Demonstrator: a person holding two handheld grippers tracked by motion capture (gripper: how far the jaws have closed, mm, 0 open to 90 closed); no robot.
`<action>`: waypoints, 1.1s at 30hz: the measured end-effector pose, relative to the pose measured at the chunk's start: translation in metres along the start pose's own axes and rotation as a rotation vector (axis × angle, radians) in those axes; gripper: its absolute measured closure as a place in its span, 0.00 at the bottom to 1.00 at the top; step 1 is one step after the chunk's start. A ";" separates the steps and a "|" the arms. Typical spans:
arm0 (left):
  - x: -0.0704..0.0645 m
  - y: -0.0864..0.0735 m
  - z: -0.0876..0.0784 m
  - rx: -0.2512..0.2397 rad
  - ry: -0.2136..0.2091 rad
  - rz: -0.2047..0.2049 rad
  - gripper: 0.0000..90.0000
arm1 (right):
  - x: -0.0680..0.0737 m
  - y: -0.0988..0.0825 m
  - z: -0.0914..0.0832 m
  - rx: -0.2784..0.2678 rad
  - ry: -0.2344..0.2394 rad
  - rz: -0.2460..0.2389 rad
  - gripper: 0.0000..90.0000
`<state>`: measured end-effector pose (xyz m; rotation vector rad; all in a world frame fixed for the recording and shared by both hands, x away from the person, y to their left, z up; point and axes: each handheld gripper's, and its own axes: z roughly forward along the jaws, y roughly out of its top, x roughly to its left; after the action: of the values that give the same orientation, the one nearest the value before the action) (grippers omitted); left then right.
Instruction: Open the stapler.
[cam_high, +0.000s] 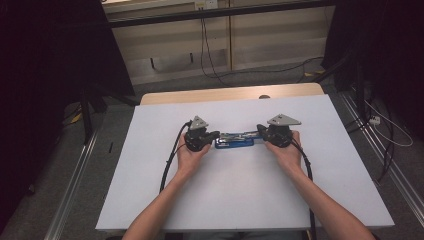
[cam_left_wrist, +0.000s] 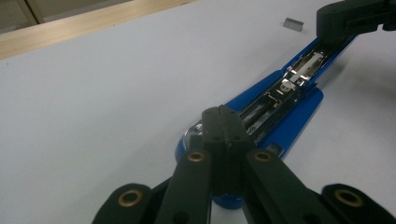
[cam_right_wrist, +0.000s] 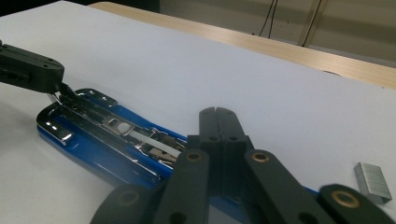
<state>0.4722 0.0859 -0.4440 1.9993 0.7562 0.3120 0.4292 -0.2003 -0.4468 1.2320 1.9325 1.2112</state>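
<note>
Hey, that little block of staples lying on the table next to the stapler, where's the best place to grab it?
Probably across the two long flat sides of the block of staples, coming straight down from above. It lies flat on the white table, apart from the open blue stapler, with bare table around it, so open tongs could straddle it.

Your high view looks forward and down from above your side of the desk (cam_high: 240, 195), taking in its whole white top, the far wooden edge and the floor beyond. The left gripper view rides low on your left claw (cam_left_wrist: 223, 122), close to the surface, facing right along the opened blue stapler (cam_left_wrist: 285, 93) toward your right claw (cam_left_wrist: 355, 18) at its far end. The right gripper view sits just as low on that right claw (cam_right_wrist: 218, 122), facing left along the same stapler (cam_right_wrist: 107, 135) toward the left claw (cam_right_wrist: 32, 70). All three views share the stapler; both gripper views also catch the staple block (cam_right_wrist: 372, 182).
</note>
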 end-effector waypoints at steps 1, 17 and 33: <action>0.000 0.001 -0.001 -0.008 -0.004 0.003 1.00 | 0.000 0.000 0.000 -0.003 0.001 -0.001 1.00; -0.001 0.007 -0.010 -0.074 -0.015 -0.021 0.85 | -0.001 0.002 -0.002 -0.028 0.018 0.009 0.95; 0.003 0.010 -0.014 -0.062 0.107 -0.072 0.22 | -0.006 0.005 -0.006 -0.060 0.019 0.033 0.46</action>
<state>0.4712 0.0938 -0.4283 1.9042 0.8737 0.3978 0.4293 -0.2076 -0.4399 1.2307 1.8821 1.2924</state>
